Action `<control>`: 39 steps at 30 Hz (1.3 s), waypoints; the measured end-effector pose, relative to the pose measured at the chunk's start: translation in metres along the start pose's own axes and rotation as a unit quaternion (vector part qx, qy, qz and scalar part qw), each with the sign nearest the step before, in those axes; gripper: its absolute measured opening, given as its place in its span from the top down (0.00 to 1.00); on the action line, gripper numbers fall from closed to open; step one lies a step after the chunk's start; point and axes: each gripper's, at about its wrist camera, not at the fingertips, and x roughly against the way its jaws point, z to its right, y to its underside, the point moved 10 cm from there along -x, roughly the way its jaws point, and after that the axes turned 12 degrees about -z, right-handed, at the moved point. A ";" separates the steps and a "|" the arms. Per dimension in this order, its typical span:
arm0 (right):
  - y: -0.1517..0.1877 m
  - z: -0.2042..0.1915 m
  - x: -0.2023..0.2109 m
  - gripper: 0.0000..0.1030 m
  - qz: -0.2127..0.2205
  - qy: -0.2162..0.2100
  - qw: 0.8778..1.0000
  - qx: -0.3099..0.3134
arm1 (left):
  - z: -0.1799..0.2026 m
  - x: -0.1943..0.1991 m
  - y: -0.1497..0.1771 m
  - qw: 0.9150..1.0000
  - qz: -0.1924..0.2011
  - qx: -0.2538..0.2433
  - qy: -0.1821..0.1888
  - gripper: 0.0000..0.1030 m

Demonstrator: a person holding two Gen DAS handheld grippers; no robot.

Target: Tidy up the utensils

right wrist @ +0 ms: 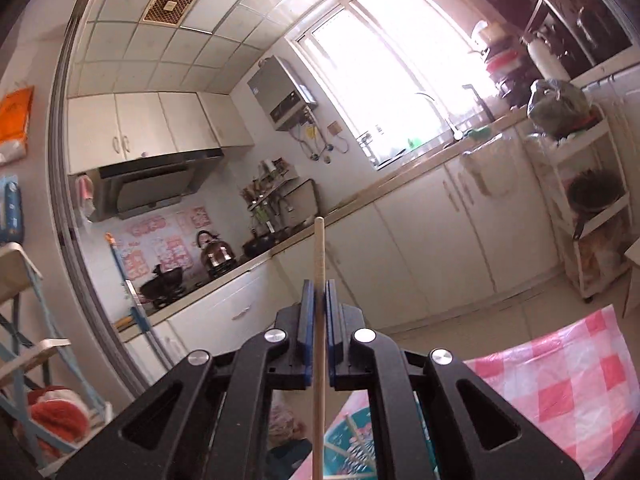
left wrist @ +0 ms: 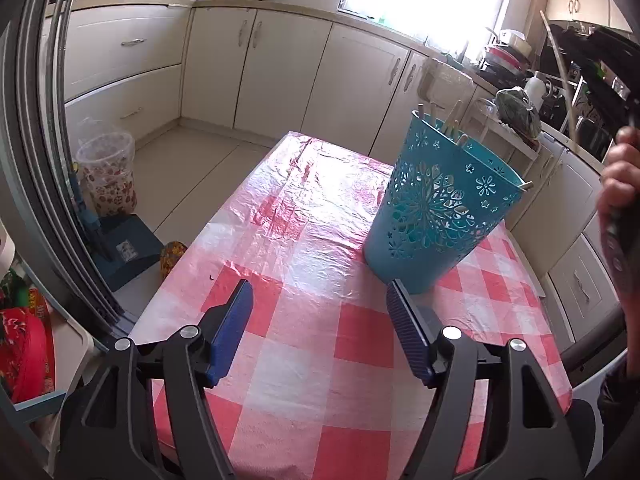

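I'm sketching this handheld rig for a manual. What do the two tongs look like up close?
Both the left tongs and the right tongs have black angular linkage arms with triangular cutouts and round silver pivot bolts. The fingers carry flat blue pads; one left pad shows fine ribbing. No cables or markings show.

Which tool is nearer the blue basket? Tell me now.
Left. The left tool stands open low over the table, its right finger beside the blue basket base. The right tool is raised above the basket, shut on a wooden chopstick.
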 end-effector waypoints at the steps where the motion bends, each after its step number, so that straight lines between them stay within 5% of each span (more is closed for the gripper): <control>1: 0.003 0.004 -0.010 0.94 0.003 0.017 1.000 0.009 | -0.001 -0.001 0.001 1.000 -0.001 0.000 0.000 0.35; 9: 0.068 0.030 -0.046 0.91 -0.065 0.068 0.995 0.035 | -0.016 -0.009 -0.001 1.000 -0.009 0.015 -0.002 0.33; 14: 0.086 0.022 -0.019 0.71 -0.095 0.070 0.992 0.051 | -0.015 0.002 -0.003 1.000 -0.013 0.013 -0.011 0.27; 22: 0.125 0.011 0.076 0.08 -0.148 0.130 0.978 0.065 | 0.001 0.050 -0.008 0.997 -0.007 -0.040 -0.068 0.07; 28: 0.163 0.014 0.141 0.07 -0.198 0.186 0.961 0.044 | 0.017 0.103 -0.001 0.992 0.007 -0.066 -0.103 0.07; 32: 0.170 0.014 0.167 0.07 -0.211 0.207 0.955 0.014 | 0.029 0.138 0.008 0.993 0.013 -0.072 -0.094 0.07; 39: 0.157 -0.024 0.201 0.07 -0.193 0.201 0.960 0.021 | 0.042 0.191 0.024 0.981 0.027 -0.121 -0.148 0.07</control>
